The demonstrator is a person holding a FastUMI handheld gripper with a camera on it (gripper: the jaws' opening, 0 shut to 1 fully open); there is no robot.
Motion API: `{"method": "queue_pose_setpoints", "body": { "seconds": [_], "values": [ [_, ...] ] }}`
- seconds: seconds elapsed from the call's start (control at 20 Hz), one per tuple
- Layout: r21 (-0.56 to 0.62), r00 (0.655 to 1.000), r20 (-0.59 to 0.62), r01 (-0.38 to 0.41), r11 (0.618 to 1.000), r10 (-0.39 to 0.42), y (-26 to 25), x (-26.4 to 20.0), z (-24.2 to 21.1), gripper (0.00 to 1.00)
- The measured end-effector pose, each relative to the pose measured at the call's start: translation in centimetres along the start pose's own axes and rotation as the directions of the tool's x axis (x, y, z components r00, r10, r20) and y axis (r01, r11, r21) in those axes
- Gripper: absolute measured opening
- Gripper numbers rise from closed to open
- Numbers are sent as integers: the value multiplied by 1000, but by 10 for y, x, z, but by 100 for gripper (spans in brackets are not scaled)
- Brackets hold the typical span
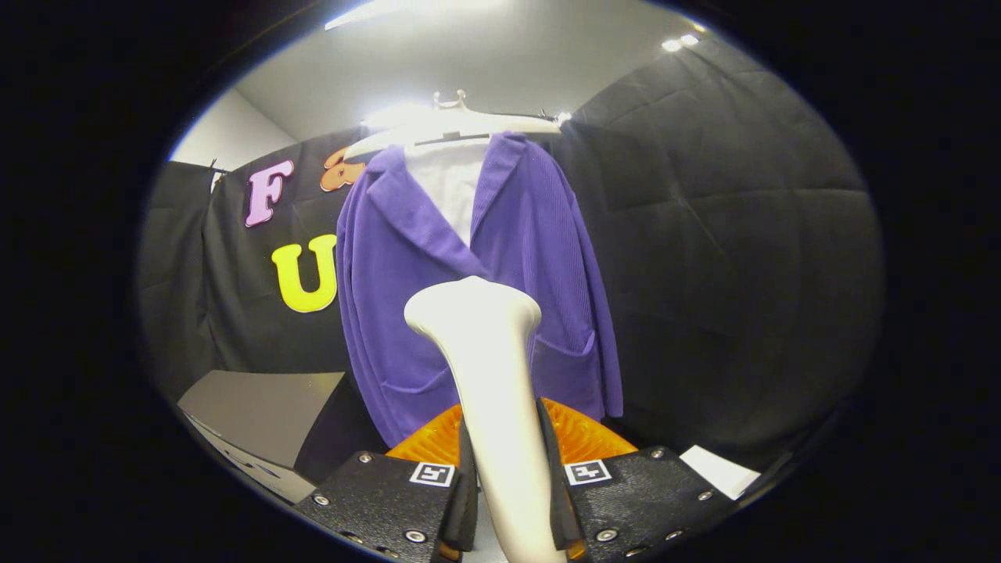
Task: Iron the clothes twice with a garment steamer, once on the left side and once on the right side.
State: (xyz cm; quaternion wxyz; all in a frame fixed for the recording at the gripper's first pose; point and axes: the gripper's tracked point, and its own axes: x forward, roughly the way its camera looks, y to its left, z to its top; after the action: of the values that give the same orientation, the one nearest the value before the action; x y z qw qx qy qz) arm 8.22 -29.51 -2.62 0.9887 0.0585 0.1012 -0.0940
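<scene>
1. Steamer – white garment steamer stood upright w/ its handle between the gripper fingers; flared head topped out approx level w/ the jacket's pockets, at 12 o'clock from the fingers.
2. Fingers were closed in on the steamer handle from both sides, one finger at 9 o'clock of it, the other at 3 o'clock; both pressed against it, no gap seen. Grip looked firm.
3. Jacket – purple, ribbed fabric, hung on a pale hanger beyond the steamer head, at 12 o'clock. Front open at the collar, lapels spread, white shirt showing inside the neckline.
4. Two patch pockets low on the jacket front, one each side of the steamer head (approx 8 and 4 o'clock of it). Can't tell if the head touched the cloth; it overlapped the jacket's front centre in this view.
5. Orange ribbed item sat just behind the fingers, under the jacket hem; what it was – can't tell.
6. Grey box lay at 9 o'clock of the fingers, well apart from the jacket. White flat piece at 3 o'clock, near the finger body.
7. Black cloth wall behind everything; ceiling lights above the hanger.
</scene>
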Motion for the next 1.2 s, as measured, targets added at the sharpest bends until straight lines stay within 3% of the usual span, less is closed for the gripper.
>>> {"method": "queue_pose_setpoints", "body": {
  "seconds": [0.4,0.7,0.9,1.2],
  "values": [
    [41,987,147,58,997,-63,-18,41,91,36],
    [75,964,260,39,996,-58,-3,81,148,36],
    [80,964,259,44,996,-64,1,107,143,36],
    [-17,976,202,84,996,-79,-10,134,111,36]
  ]
}}
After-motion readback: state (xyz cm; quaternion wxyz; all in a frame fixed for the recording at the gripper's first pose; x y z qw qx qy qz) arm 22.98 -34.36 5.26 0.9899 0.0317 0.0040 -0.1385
